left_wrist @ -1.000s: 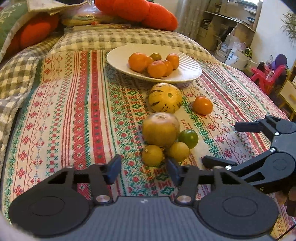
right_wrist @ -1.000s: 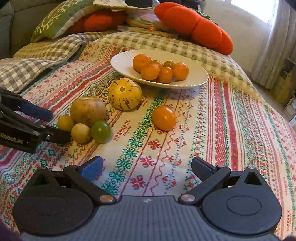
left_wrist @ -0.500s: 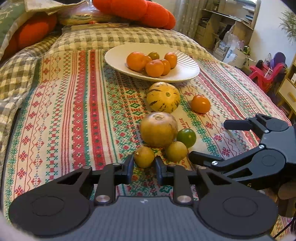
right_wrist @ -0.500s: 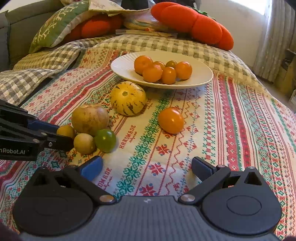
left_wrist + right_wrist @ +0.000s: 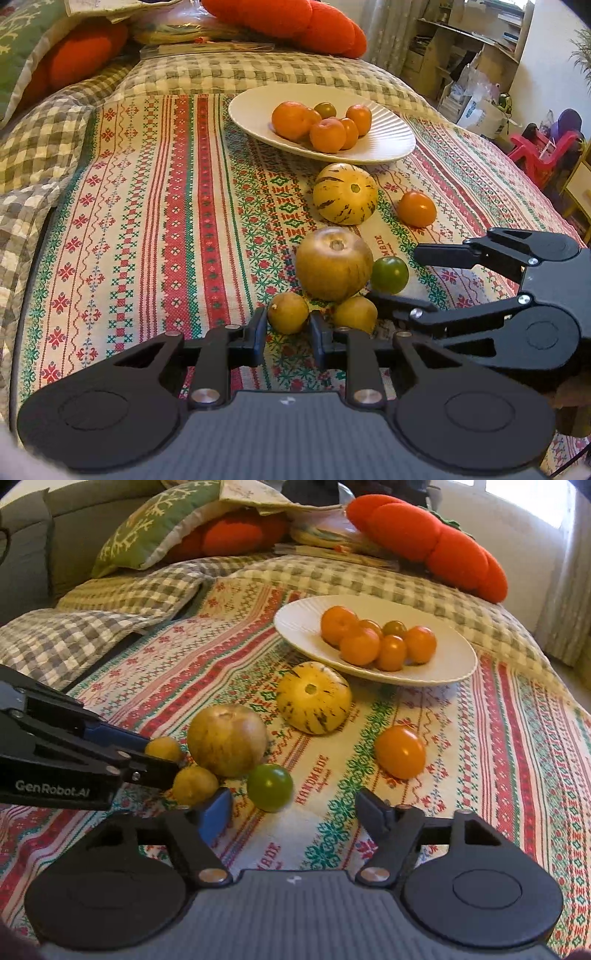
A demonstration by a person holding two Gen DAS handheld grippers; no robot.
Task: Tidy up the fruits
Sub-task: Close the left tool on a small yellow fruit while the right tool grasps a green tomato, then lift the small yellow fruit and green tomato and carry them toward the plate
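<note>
The left gripper [image 5: 288, 334] is clamped on a small yellow fruit [image 5: 287, 312] at the near edge of the fruit cluster on the patterned cloth [image 5: 155, 221]. Beside it, the right gripper [image 5: 293, 812] is closing, its jaws either side of a green tomato [image 5: 269, 786] and not yet pressing on it. A second ago both grippers stood wide open short of the cluster. The pick-up step looks to be under way: next, each fruit would need lifting clear of the large brown fruit [image 5: 333, 263] without nudging it, then carrying past the striped melon [image 5: 345, 194] to the white plate [image 5: 251, 110], where orange fruits already lie.
</note>
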